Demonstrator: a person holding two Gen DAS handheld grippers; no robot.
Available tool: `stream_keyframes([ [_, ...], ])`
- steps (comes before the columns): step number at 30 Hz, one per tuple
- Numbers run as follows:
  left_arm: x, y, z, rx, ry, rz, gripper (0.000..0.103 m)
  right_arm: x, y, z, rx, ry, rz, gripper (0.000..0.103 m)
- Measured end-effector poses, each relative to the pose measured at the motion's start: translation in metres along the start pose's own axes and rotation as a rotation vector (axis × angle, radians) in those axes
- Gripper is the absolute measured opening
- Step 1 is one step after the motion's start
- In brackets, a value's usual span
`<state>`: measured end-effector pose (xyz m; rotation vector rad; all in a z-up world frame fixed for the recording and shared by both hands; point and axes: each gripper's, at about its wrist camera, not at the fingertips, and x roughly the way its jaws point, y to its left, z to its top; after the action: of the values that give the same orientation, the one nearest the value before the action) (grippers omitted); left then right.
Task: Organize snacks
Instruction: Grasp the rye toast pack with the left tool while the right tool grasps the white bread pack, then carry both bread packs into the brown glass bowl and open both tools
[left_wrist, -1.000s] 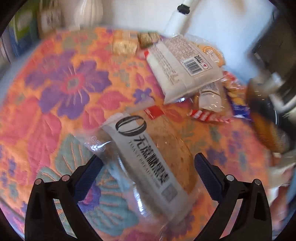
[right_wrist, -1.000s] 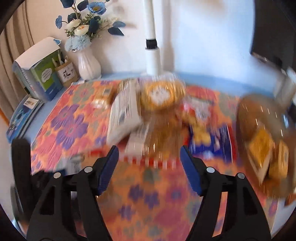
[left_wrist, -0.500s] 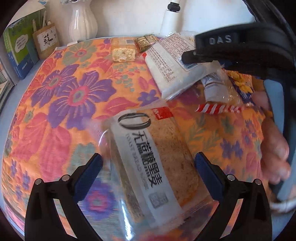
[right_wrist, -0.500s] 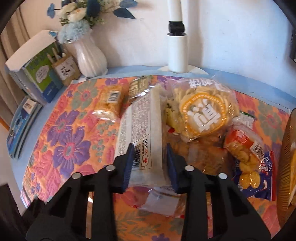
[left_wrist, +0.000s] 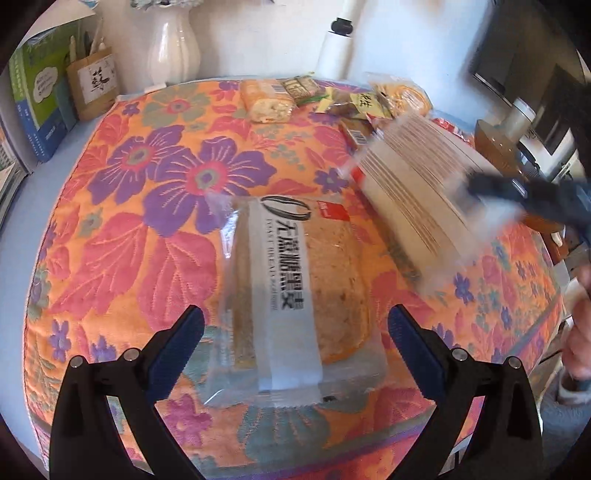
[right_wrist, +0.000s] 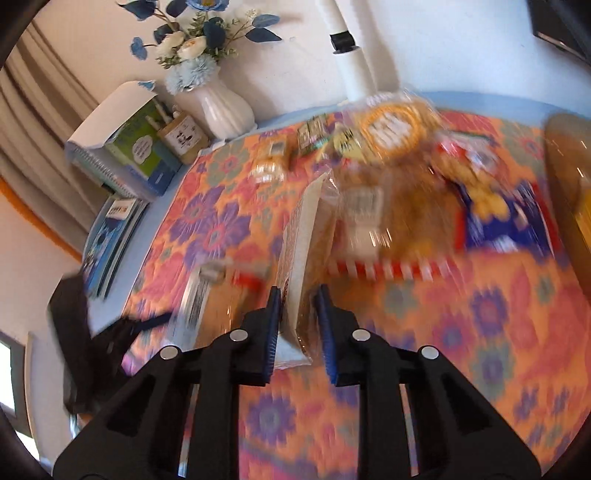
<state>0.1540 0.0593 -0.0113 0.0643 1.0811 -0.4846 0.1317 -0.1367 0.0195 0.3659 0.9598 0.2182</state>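
Right claw (right_wrist: 297, 325) now clamped on end of white bread pack (right_wrist: 299, 236); a second ago it stood wide over pile, gripping nothing. Pack has left snack pile (right_wrist: 399, 177), edge up, above floral cloth (right_wrist: 480, 332). You have sorting under way.

Left claw (left_wrist: 295, 332) wide open, empty, straddling toast pack (left_wrist: 291, 291), which lies flat on worktop as before.

Left view alone shows toast pack label and white pack blurred beside it. Right view alone shows pads (right_wrist: 274, 325) pinching pack, plus vase (right_wrist: 225, 107).

Left gripper (left_wrist: 295, 332): jaws wide apart, angled downward.
Right gripper (right_wrist: 297, 325): clamped tight, angled downward.
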Motion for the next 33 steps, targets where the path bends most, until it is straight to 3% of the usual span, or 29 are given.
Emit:
stream_keyframes([
  [3, 0.007, -0.005, 0.003, -0.019, 0.006, -0.008, 0.098, -0.019, -0.011, -0.027, 0.009, 0.001, -0.016, 0.021],
  [8, 0.023, -0.007, 0.010, -0.035, -0.001, 0.058, 0.098, -0.036, -0.035, -0.061, 0.024, -0.002, -0.098, 0.027],
  [10, 0.025, -0.011, 0.009, -0.020, -0.017, 0.088, 0.098, -0.044, -0.043, -0.068, 0.024, -0.028, -0.185, 0.042],
  [11, 0.026, -0.014, 0.007, -0.002, -0.021, 0.110, 0.096, -0.047, -0.046, -0.069, 0.027, -0.039, -0.197, 0.058],
  [13, 0.027, -0.017, 0.005, 0.020, -0.033, 0.148, 0.091, -0.053, -0.048, -0.069, 0.035, -0.074, -0.185, 0.072],
  [15, 0.026, -0.018, 0.004, 0.022, -0.040, 0.158, 0.088, -0.047, -0.044, -0.066, 0.039, -0.071, -0.166, 0.095],
  [16, 0.026, -0.016, 0.004, 0.015, -0.045, 0.156, 0.086, -0.043, -0.043, -0.066, 0.042, -0.065, -0.163, 0.097],
  [20, 0.021, -0.010, 0.002, -0.013, -0.073, 0.153, 0.077, -0.005, -0.034, -0.064, 0.051, 0.002, -0.202, 0.098],
  [24, 0.019, -0.006, 0.001, -0.029, -0.085, 0.133, 0.076, 0.023, -0.024, -0.068, 0.047, 0.061, -0.227, 0.100],
  [30, 0.019, -0.004, 0.002, -0.040, -0.092, 0.116, 0.076, 0.038, -0.009, -0.067, 0.028, 0.047, -0.362, 0.100],
  [33, 0.019, -0.005, 0.000, -0.044, -0.096, 0.117, 0.075, 0.038, -0.004, -0.068, 0.001, 0.028, -0.431, 0.083],
])
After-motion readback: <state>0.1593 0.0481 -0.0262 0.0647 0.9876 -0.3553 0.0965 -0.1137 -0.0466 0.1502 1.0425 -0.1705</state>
